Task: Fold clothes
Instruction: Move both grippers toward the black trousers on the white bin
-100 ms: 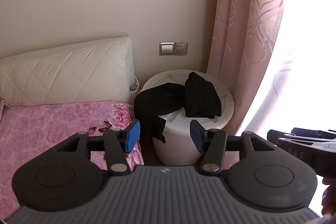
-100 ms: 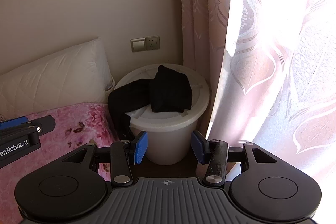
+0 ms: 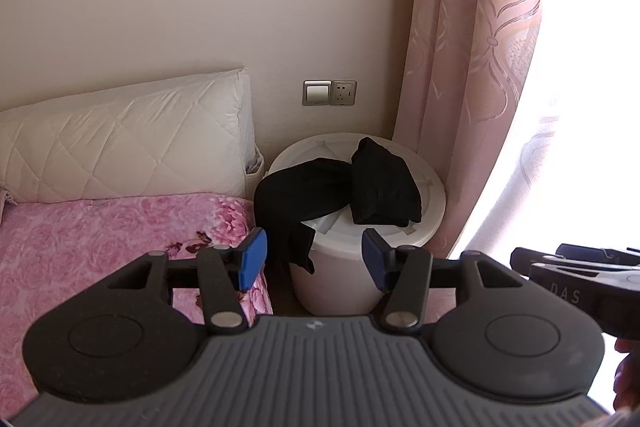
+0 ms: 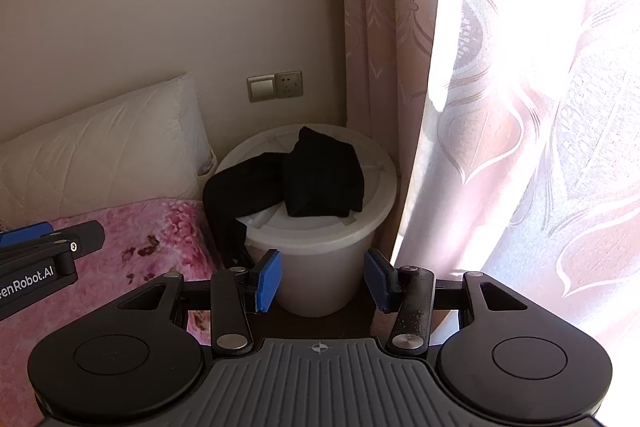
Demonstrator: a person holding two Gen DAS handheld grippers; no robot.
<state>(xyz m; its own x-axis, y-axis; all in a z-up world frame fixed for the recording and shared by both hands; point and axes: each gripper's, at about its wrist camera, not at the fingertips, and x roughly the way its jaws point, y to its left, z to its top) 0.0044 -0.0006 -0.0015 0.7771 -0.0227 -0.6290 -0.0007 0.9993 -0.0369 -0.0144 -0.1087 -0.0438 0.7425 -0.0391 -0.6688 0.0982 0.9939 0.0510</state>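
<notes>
Clothes [image 3: 340,187], black, lie on the bucket lid [image 3: 430,183], one bundled, one draped over the rim, both grippers [image 3: 314,259] [image 4: 322,275] empty, spread, hovering short; folding stage unclear.

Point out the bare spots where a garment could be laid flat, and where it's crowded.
Free: the pink floral bedspread, bordered by the white pillow behind and the bucket alongside. Crowded: the bucket lid, mostly covered by black clothes, one piece drooping over its bed-side edge. The curtain hems its far side.
</notes>
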